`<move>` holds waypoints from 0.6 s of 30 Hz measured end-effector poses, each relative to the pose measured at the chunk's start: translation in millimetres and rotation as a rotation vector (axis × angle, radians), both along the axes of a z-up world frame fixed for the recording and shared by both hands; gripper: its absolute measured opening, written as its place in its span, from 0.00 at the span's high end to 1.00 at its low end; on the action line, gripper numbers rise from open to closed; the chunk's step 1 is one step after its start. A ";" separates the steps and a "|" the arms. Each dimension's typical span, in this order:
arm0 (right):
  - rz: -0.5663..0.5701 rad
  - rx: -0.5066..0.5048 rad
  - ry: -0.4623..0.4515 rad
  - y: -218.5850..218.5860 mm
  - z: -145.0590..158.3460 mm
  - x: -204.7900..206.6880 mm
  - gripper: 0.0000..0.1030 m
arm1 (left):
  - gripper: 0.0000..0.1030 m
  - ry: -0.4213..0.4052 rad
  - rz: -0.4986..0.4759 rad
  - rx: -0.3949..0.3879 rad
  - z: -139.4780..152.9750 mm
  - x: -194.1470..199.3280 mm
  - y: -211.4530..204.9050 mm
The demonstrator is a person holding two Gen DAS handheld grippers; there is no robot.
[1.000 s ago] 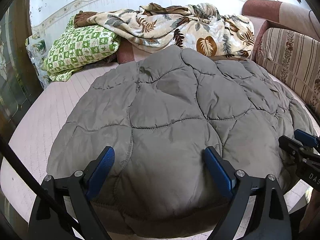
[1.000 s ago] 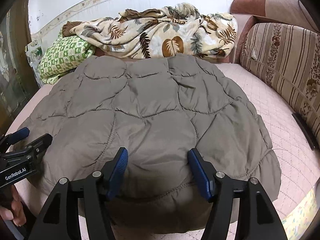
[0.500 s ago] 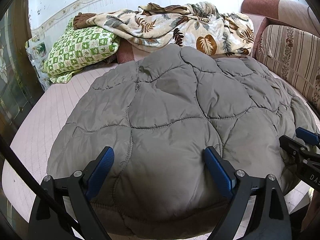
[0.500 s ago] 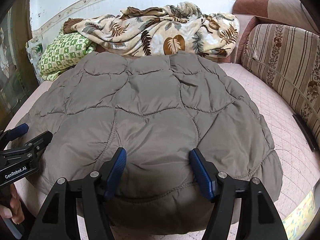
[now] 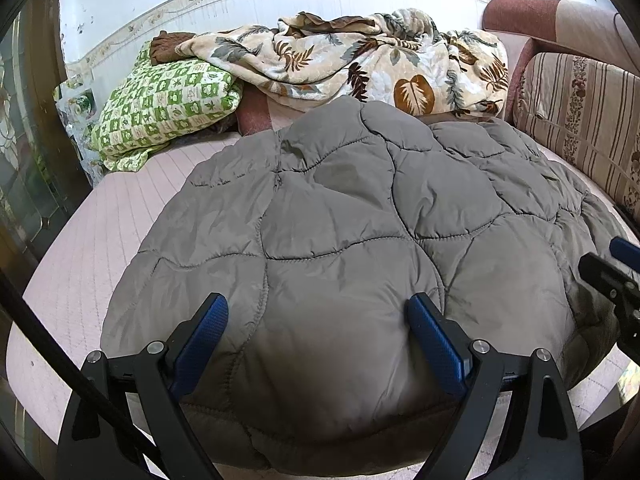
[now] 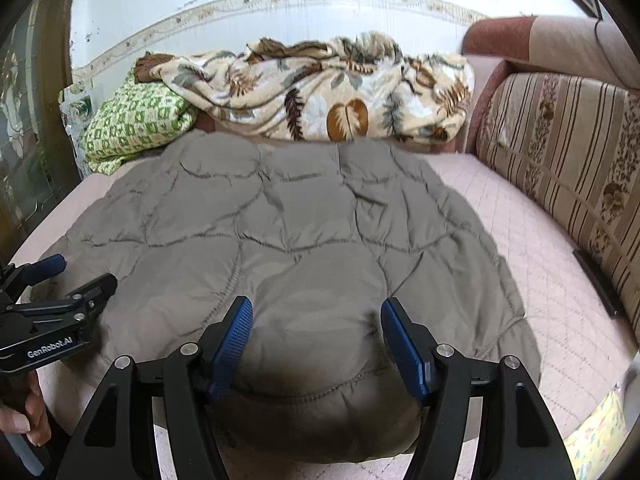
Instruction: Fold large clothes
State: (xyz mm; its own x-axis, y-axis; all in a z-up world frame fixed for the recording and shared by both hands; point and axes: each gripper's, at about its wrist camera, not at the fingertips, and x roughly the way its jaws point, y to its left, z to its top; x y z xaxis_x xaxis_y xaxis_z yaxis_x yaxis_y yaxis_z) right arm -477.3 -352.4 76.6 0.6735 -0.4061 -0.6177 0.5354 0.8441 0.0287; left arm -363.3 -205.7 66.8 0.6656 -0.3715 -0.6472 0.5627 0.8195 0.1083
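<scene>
A grey quilted coat [image 5: 340, 236] lies spread flat on the pink bed [image 5: 100, 240], its far edge near a leaf-print blanket [image 5: 360, 68] and a green pillow [image 5: 164, 108]. The left tongs [image 5: 318, 332] stand wide apart, and the right tongs [image 6: 316, 332] somewhat less wide. Each pair hangs over the coat's near hem with puffy fabric between the blue pads, gripping nothing.

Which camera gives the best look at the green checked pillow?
The left wrist view: the green checked pillow is sharp and almost wholly visible, only its top edge tucked under the leaf-print blanket. In the right wrist view, the pillow looks smaller, blurred and more covered by the blanket.
</scene>
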 end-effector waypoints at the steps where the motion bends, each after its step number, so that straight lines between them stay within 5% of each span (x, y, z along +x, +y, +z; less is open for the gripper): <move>1: 0.005 -0.013 -0.005 2.1 1.8 -0.2 0.31 | 0.11 -0.002 0.000 -0.001 0.5 -0.7 0.4; 18: 0.017 -0.010 -0.014 7.7 6.9 0.0 0.31 | 0.11 -0.005 0.001 -0.026 9.6 -3.7 6.9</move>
State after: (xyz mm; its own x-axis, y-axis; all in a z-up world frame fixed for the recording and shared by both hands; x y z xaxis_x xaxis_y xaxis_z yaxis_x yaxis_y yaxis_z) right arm -477.3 -344.6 83.5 0.6885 -0.4012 -0.6042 0.5209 0.8532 0.0270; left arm -367.0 -198.8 76.4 0.6691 -0.3879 -0.6339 0.5618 0.8224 0.0897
